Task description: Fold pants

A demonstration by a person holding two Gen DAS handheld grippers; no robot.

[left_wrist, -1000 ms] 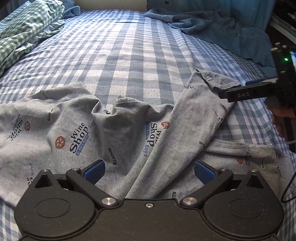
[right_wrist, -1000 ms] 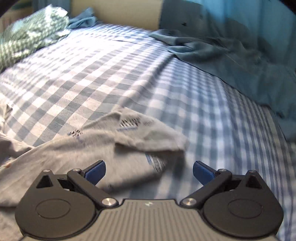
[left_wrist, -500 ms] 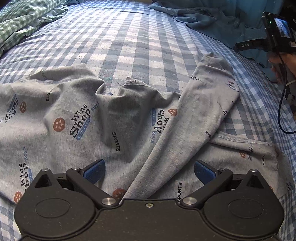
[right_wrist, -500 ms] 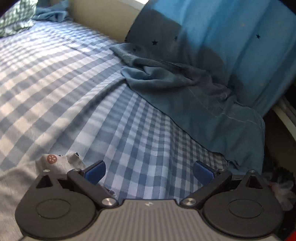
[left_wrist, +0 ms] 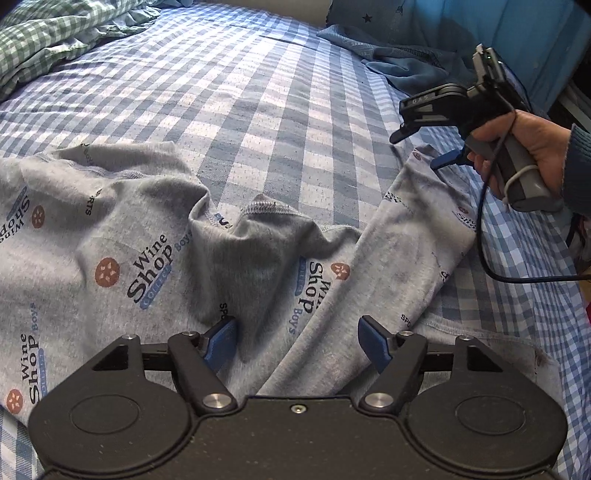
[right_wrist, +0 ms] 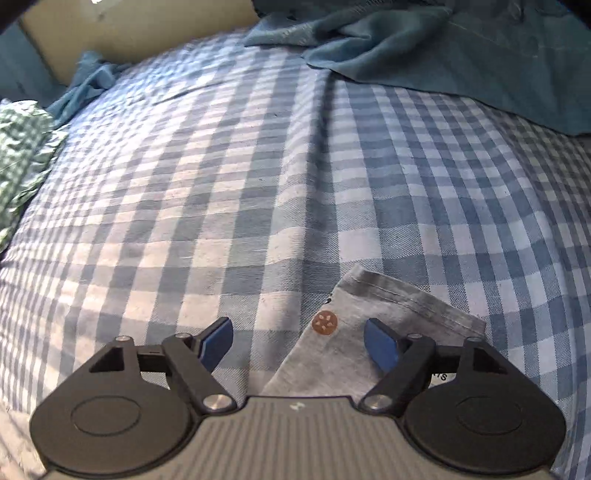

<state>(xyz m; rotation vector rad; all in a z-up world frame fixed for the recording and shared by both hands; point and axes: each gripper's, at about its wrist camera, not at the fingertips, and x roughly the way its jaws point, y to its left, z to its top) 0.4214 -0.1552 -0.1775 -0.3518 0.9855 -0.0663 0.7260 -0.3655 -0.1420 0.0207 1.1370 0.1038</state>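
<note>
- Both of my grippers are released: my left gripper (left_wrist: 297, 341) hangs with its blue pads spread over the middle of the grey printed pants (left_wrist: 155, 266), and my right gripper (right_wrist: 298, 341) hovers with pads apart over one leg's hem (right_wrist: 399, 295), grasping nothing.
- Pants lie rumpled on the blue checked bed (left_wrist: 258, 110); their near portion is hidden under my left gripper's body, and the left part runs out of the left wrist view.
- One leg (left_wrist: 413, 236) slants up to the right across another layer of grey cloth; which layer belongs to which leg I cannot tell.
- From the left wrist view my right hand (left_wrist: 532, 147) grips its handle just above that leg's end, with a black cable (left_wrist: 517, 277) trailing off to the right.
- In the right wrist view only the hem end shows; the rest of the leg is covered by the gripper body.
- Open checked sheet stretches beyond the pants. A green checked blanket (left_wrist: 44, 40) bounds it far left, a crumpled blue cloth (right_wrist: 443, 48) far right, and a pale wall or headboard (right_wrist: 140, 29) shows blurred at the far end.
</note>
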